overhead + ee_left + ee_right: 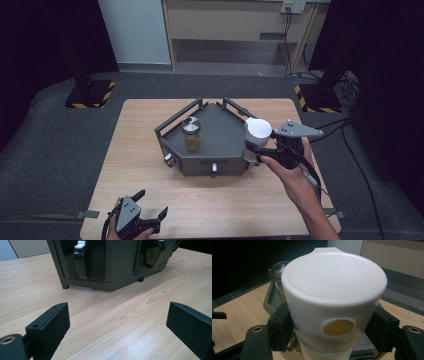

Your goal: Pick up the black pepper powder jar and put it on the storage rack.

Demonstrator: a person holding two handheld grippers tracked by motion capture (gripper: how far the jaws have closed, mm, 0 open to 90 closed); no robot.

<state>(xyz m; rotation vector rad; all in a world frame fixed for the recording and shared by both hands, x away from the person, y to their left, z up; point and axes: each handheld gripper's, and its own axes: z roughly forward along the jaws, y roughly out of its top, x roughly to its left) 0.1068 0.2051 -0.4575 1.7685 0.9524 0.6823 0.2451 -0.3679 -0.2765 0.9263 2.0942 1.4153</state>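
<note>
1. Lettering is not legible on any item; the white-lidded glass jar (333, 302) carries a round yellow button on the lid's side and a cluster of small raised dots on top.
2. Right gripper (253, 149) is clamped on that jar just below the lid, one black jaw on each side, holding it at the right front corner of the dark grey five-sided metal rack (212, 137); whether the jar rests on the rack or hangs beside it cannot be told.
3. Inside the rack, left of centre, stands a clear glass jar with a silver metal lid (191, 133) and tan contents.
4. Left gripper (150, 206) sits well in front of the rack near the front edge of the light wooden table (145, 120), jaws spread wide with nothing between them.
5. Bare tabletop lies open between this gripper and the rack's front.
6. The right forearm reaches in diagonally towards the rack, wrist level; the left hand (131, 229) stays low.
</note>
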